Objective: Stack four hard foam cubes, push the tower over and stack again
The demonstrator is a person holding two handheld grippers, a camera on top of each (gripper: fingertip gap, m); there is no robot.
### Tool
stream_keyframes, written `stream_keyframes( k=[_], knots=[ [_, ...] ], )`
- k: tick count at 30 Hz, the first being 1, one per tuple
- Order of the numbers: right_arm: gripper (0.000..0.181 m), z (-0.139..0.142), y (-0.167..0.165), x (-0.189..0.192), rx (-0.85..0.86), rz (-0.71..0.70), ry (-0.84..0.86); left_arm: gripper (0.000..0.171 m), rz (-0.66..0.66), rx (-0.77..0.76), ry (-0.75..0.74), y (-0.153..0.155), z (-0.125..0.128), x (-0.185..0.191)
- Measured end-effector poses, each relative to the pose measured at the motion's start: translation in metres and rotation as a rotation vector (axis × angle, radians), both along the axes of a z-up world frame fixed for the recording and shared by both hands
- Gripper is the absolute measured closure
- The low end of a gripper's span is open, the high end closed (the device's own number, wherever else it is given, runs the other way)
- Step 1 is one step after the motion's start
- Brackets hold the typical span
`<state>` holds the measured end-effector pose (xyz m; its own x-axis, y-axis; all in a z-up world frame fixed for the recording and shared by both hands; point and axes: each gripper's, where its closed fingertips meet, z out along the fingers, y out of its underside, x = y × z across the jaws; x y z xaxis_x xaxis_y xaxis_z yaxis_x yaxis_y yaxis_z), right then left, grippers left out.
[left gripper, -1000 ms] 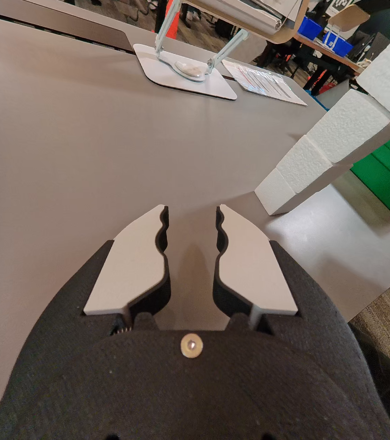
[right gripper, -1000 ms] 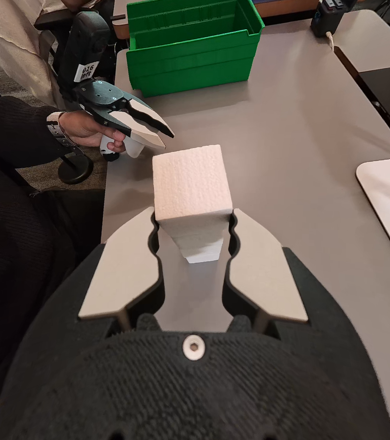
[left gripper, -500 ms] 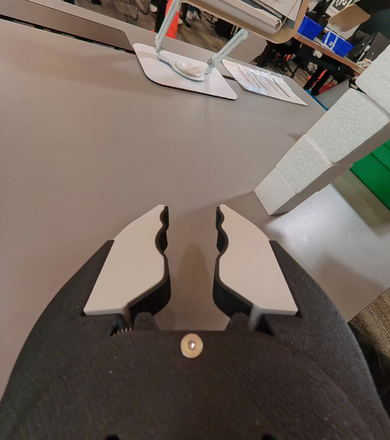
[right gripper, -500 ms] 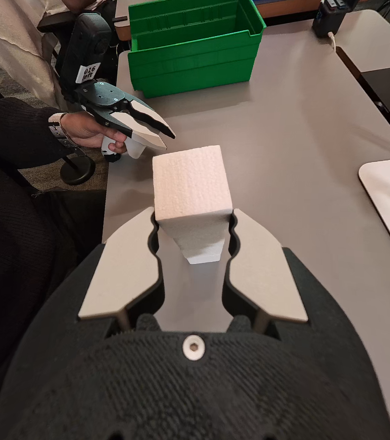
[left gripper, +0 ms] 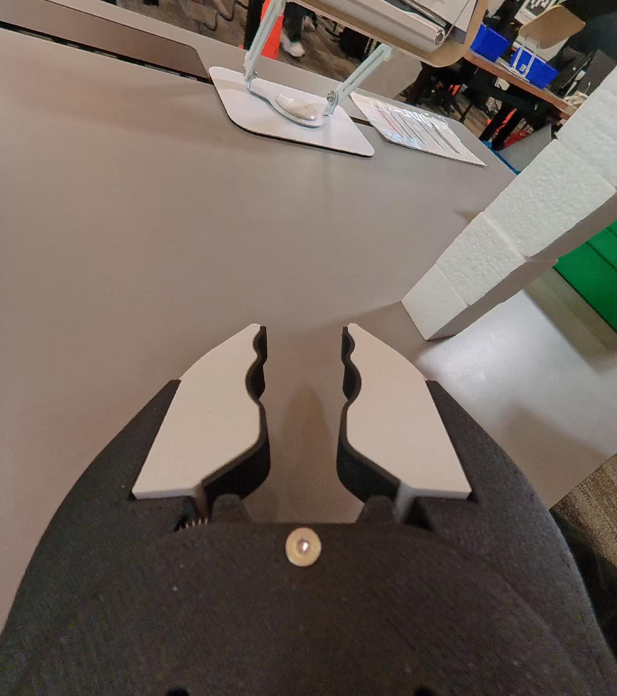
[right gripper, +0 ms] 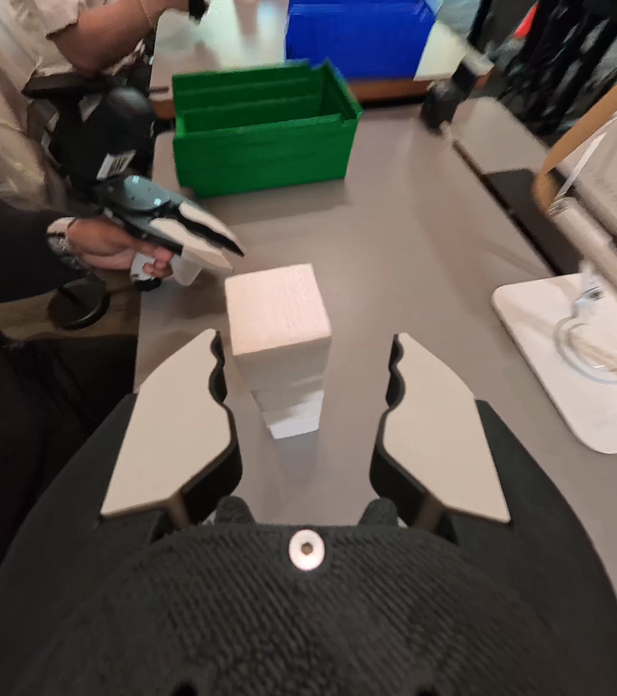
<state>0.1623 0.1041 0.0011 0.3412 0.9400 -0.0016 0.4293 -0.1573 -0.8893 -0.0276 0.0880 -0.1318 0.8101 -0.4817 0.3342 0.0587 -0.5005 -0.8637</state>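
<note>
Right wrist view: spread right tongs flank upright foam stack

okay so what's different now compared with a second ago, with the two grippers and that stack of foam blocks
The right gripper has opened wide, let go of the top foam block and drawn back upward, off to the right of the stack. The foam stack stands as before. The left gripper stays slightly open and empty over the grey table.

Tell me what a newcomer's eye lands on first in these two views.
The tall stack of white foam blocks standing on the grey table, just ahead of the right gripper, whose jaws are spread wide and clear of it. Next, the green bin at the table's far end, and the left gripper held beside the stack, empty.
</note>
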Motion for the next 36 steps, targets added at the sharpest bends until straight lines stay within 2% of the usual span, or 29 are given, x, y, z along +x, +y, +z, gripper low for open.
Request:
stream_keyframes(
  k=[3, 5, 7, 11, 15, 18, 23, 27, 29, 33, 36],
  knots=[
    [0.093, 0.043, 0.012, 0.015, 0.157, -0.114, 0.132, 0.133, 0.001, 0.0, -0.001, 0.0, 0.0, 0.0],
    [0.089, 0.069, 0.025, 0.035, 0.27, -0.26, 0.188, 0.133, 0.002, 0.001, -0.002, 0.0, 0.0, 0.0],
    [0.082, 0.081, 0.034, 0.056, 0.347, -0.388, 0.177, 0.133, 0.0, 0.001, 0.0, 0.0, 0.0, 0.0],
    [0.079, 0.084, 0.049, 0.089, 0.461, -0.606, 0.154, 0.133, 0.0, 0.01, 0.007, 0.0, 0.001, 0.001],
    [0.079, 0.062, 0.051, 0.095, 0.401, -0.674, 0.187, 0.133, -0.001, 0.026, 0.031, 0.002, 0.002, 0.002],
    [0.089, 0.039, 0.046, 0.098, 0.324, -0.683, 0.207, 0.133, -0.006, 0.038, 0.038, 0.006, 0.004, 0.007],
    [0.1, -0.011, 0.03, 0.115, 0.276, -0.716, 0.127, 0.133, -0.037, 0.052, 0.036, 0.017, 0.006, 0.025],
    [0.11, -0.039, 0.013, 0.118, 0.23, -0.756, 0.193, 0.133, -0.072, 0.076, 0.049, 0.029, 0.008, 0.045],
    [0.114, -0.056, 0.001, 0.123, 0.248, -0.816, 0.152, 0.134, -0.091, 0.096, 0.08, 0.033, 0.007, 0.053],
    [0.107, -0.079, -0.029, 0.121, 0.327, -0.897, 0.097, 0.135, -0.111, 0.1, 0.112, 0.036, 0.004, 0.062],
    [0.094, -0.069, -0.034, 0.116, 0.364, -0.904, 0.164, 0.135, -0.119, 0.087, 0.098, 0.033, 0.002, 0.063]
  ],
)
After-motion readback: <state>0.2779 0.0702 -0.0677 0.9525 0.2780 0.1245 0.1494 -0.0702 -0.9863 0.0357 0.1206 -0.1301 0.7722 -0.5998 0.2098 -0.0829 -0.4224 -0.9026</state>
